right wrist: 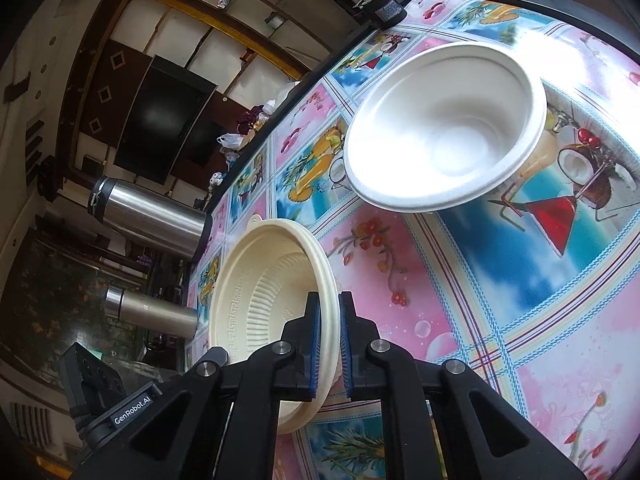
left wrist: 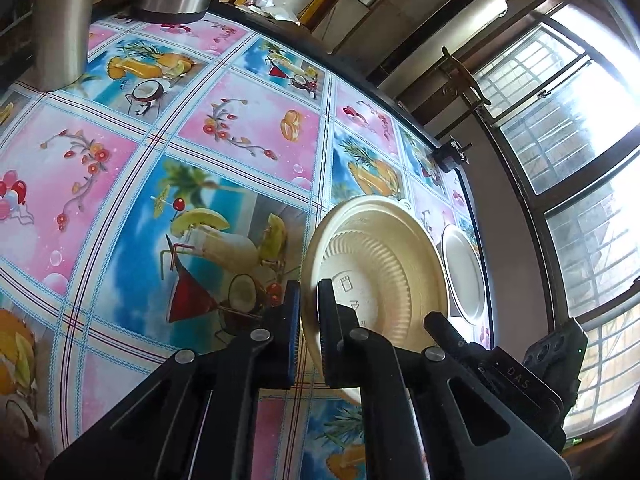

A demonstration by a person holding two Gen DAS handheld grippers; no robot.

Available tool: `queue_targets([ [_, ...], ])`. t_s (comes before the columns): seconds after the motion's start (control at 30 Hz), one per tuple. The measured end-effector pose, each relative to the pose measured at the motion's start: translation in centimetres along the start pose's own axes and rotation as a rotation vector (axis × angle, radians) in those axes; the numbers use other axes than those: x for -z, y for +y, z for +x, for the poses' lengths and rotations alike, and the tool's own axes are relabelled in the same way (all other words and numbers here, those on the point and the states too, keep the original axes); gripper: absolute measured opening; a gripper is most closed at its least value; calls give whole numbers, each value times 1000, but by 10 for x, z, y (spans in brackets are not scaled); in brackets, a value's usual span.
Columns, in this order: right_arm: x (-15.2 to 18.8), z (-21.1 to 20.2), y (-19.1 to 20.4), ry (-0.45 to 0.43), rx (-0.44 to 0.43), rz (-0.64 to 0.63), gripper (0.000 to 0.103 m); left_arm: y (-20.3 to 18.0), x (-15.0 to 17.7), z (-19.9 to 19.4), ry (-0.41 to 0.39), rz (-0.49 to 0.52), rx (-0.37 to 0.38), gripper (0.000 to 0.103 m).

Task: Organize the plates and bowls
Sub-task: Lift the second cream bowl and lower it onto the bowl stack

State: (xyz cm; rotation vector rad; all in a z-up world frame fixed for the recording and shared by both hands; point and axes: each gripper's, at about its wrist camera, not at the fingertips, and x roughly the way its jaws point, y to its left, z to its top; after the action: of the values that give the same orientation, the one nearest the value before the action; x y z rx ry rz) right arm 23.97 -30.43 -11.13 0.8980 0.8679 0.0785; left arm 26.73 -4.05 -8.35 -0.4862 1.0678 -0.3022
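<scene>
Both claws, left and right, are pinching the cream bowl's rim from opposite sides, tilted above the bench. White bowl sits at 1 o'clock from the right claw. I'd level it first, then nest it gently.

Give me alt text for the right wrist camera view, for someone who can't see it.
The right gripper pinches the rim of a cream ribbed bowl, held tilted on its edge above a table with a colourful fruit-print tablecloth. A white bowl sits upright on the cloth beyond it. Two steel flasks stand at the table's far edge.
</scene>
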Motion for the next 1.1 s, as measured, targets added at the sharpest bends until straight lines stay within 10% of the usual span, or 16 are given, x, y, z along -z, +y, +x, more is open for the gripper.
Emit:
queue_targets([
  [1.1, 146, -64, 15, 119, -48, -139, 9, 63, 130, -116, -33, 14, -52, 7],
])
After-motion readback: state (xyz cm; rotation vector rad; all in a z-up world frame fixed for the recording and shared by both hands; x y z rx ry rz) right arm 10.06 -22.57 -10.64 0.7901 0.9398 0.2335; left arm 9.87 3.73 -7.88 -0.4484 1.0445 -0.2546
